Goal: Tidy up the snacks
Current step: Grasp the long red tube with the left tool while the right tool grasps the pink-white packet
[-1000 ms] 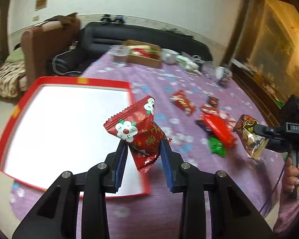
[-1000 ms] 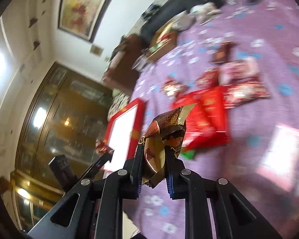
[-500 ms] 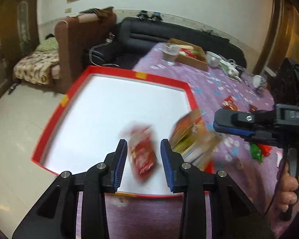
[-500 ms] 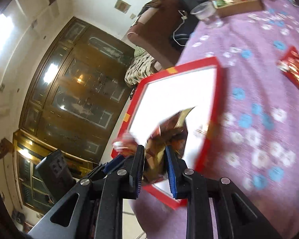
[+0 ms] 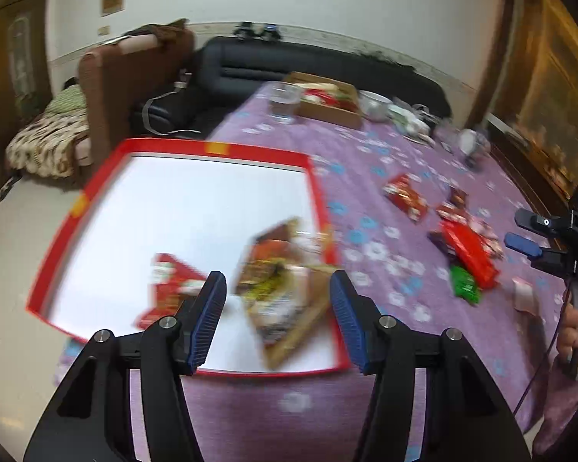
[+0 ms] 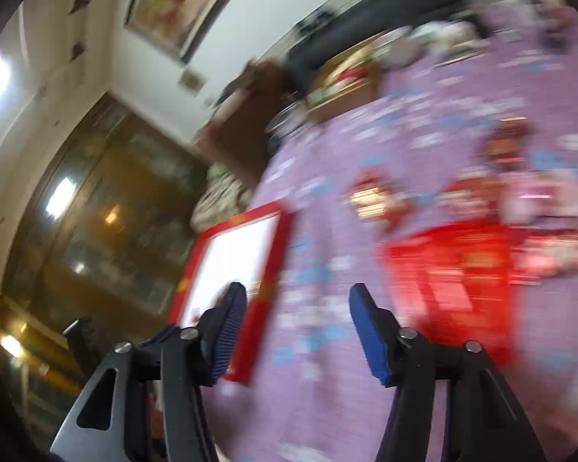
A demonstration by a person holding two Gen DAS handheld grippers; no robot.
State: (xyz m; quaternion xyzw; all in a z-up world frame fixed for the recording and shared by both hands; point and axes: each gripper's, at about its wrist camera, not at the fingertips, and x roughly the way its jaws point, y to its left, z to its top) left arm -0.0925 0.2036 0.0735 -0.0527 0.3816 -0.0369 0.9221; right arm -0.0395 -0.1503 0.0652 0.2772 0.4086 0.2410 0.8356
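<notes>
A red-rimmed white tray (image 5: 219, 150) lies on the purple tablecloth; it also shows in the right wrist view (image 6: 277, 246). A red flowered snack packet (image 5: 169, 288) and a brown-gold snack packet (image 5: 281, 277) lie blurred in the tray's near part. My left gripper (image 5: 277, 308) is open and empty above the tray's near edge. My right gripper (image 6: 296, 331) is open and empty over the cloth right of the tray; it also shows at the right in the left wrist view (image 5: 528, 235). Several loose snacks, with a large red packet (image 5: 470, 254) and a green one (image 5: 464, 283), lie on the cloth.
A cardboard box (image 5: 331, 100) with snacks, a glass (image 5: 285, 102), bowls and cups stand at the table's far end. A black sofa (image 5: 250, 69) and a brown armchair (image 5: 127, 77) are behind. A person's hand (image 5: 576, 331) holds the right gripper's handle.
Both grippers have opened and let go of their packets, which now lie in the tray. The right gripper has swung away to the right, back over the cloth.
</notes>
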